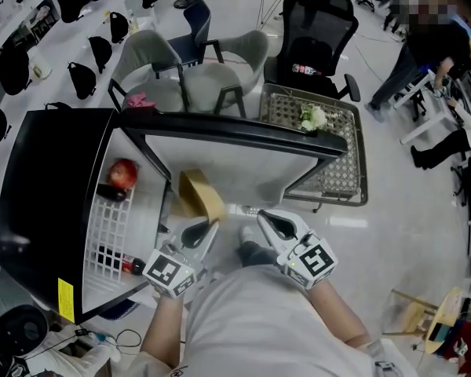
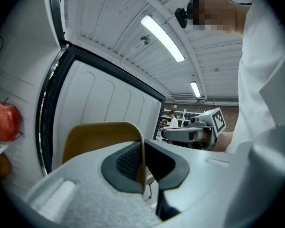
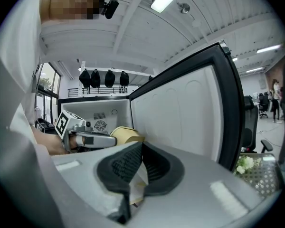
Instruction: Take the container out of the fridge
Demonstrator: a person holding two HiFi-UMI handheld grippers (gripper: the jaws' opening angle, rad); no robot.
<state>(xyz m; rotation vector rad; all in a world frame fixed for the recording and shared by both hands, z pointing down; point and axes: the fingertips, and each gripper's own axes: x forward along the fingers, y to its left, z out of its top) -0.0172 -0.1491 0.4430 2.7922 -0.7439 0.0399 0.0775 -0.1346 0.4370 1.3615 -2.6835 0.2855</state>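
Left gripper (image 1: 210, 225) is pinched shut on the thin side wall of the tan container (image 1: 198, 193). In the left gripper view the wall runs edge-on between the pads, near a rounded corner.

Right gripper (image 1: 261, 217) sits just right of it, not touching. Its jaw tips are pressed together. A pale sliver shows in the gap behind the tips, and what it is can't be made out.

Location: the container is at the mouth of the fridge (image 1: 47, 210). It is right of the wire shelf (image 1: 110, 218) and in front of the inner face of the open door (image 1: 243, 159). It looks clear of the shelves. The apple (image 1: 123, 173) is further in, to the left.

Orientation: the container hangs tilted from the gripped wall, not flat. From the head view its long axis runs roughly near-right to far-left, away from the left gripper. Which way the mouth faces can't be told.

Handling (judgement):
- Thin-walled, probably plastic, and it seems empty, so it is light.
- The wall will flex a bit under the pads.
- The surface is smooth, and a single edge pinch lets it pivot or slip.
- Best hold is the rim wall close to a corner, where it is stiffest.
- The right gripper on the opposite rim would stop the swing.
- Low breakage risk. The main risk is knocking the door edge on the way out.
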